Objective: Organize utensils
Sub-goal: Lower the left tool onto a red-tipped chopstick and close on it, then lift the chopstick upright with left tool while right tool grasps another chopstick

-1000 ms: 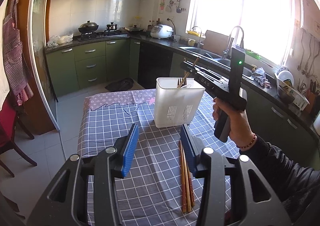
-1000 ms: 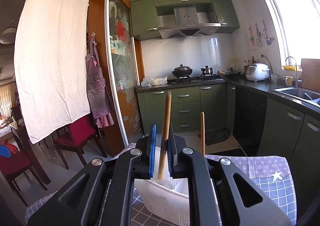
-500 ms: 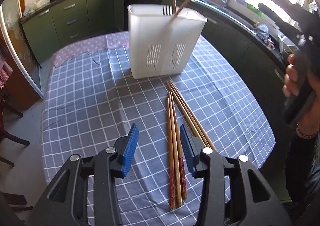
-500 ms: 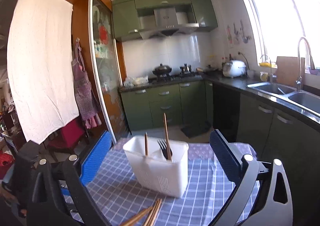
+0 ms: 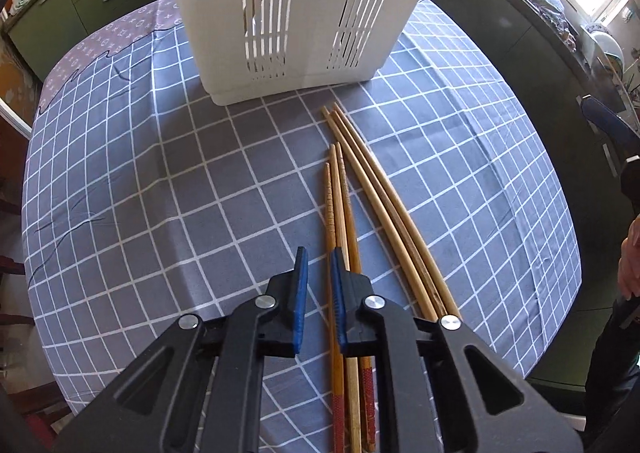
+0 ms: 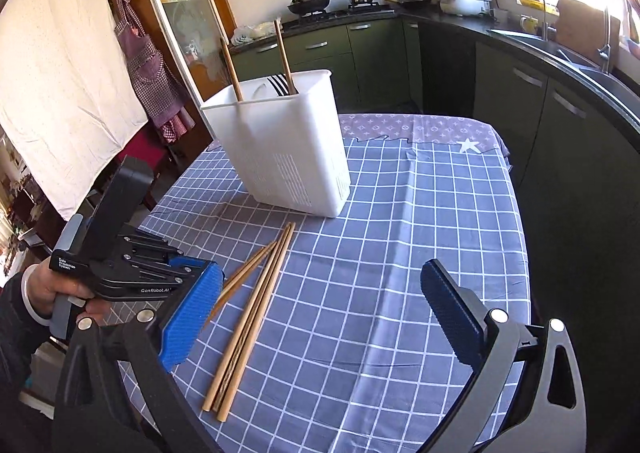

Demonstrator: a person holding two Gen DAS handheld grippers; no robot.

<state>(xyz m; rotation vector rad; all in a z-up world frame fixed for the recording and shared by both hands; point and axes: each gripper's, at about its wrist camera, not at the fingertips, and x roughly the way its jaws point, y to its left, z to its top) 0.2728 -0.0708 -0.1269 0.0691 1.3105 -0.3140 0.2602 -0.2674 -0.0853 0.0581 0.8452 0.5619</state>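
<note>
I see the white utensil holder (image 6: 280,141) standing upright toward the far edge of the table (image 6: 460,213), on the grey checked cloth. Two chopsticks (image 6: 285,57) lean up out of it, and dark fork tines (image 6: 277,85) show just above its rim between them. Through the slots in its wall I cannot tell anything more of its contents.

On the cloth in front of the holder lie the loose chopsticks (image 5: 362,189), six of them in two bundles that fan apart slightly toward the holder. The three paler, longer ones lie to the right; the three with red ends (image 5: 339,405) lie to the left.

My left gripper (image 5: 318,293) sits low over the red-ended bundle, its blue pads nearly together with a narrow gap; the leftmost chopstick runs into that gap, but I cannot tell whether the pads press it. Half a second ago these pads were wider apart and higher above the cloth, and the holder looked farther off.

My right gripper (image 6: 324,309) is spread wide and holds nothing, above the near edge of the table. It has dropped lower than before.
</note>
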